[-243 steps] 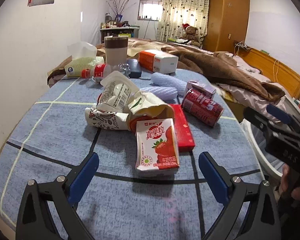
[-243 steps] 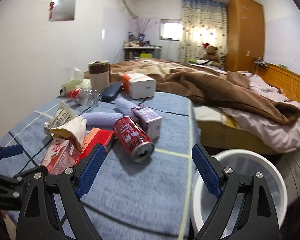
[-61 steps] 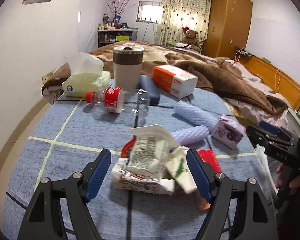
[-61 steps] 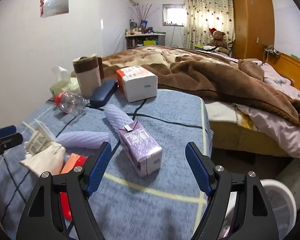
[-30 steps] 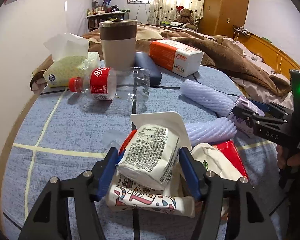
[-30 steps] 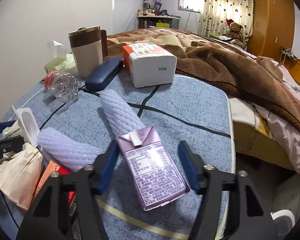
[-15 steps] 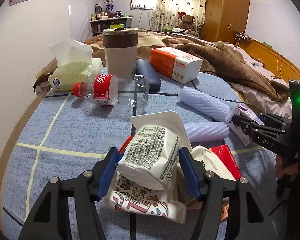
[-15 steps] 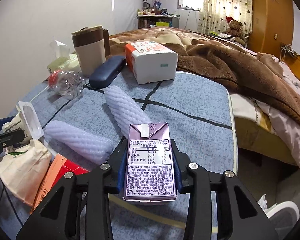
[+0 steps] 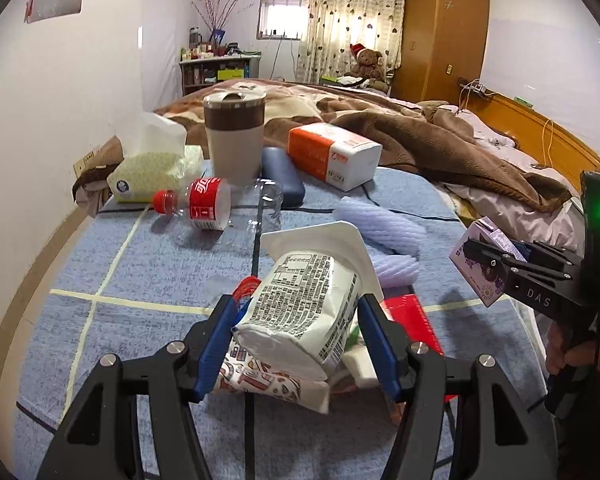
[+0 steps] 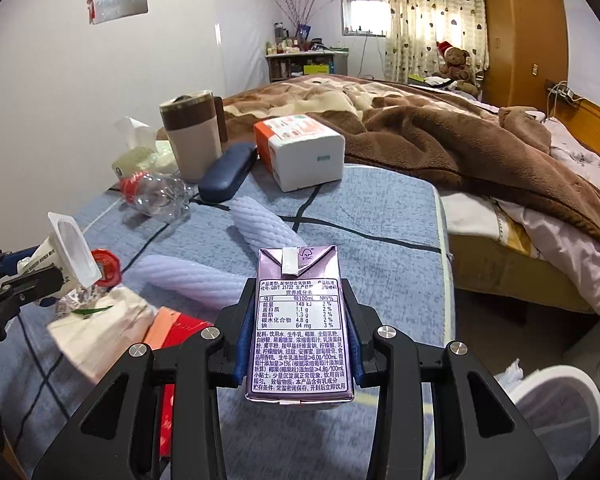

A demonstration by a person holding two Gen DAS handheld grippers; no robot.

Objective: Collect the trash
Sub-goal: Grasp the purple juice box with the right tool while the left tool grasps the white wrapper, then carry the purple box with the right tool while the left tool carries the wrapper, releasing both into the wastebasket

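Observation:
My left gripper [image 9: 296,344] is shut on a white yogurt cup [image 9: 300,308] with a printed label, held just above the blue tablecloth [image 9: 140,264]. Under it lie a patterned paper cup [image 9: 268,380], a crumpled white bag [image 10: 100,324] and a red box [image 9: 412,312]. My right gripper [image 10: 298,344] is shut on a purple milk carton [image 10: 300,320], lifted off the table with its label facing the camera. In the left wrist view that carton [image 9: 480,256] hangs at the far right. A white bin [image 10: 556,400] stands low at the right, beside the table.
A plastic bottle [image 9: 208,204] and two purple foam nets [image 9: 380,224] lie mid-table. Behind them stand a brown-banded mug [image 9: 234,136], a tissue pack [image 9: 156,168], a blue case [image 9: 280,180] and an orange-white box [image 9: 336,156]. A bed with a brown blanket [image 9: 440,140] lies beyond.
The right jaws, apart around the lying carton a second ago, have clamped it and raised it off the table. The left gripper has lifted the yogurt cup a little.

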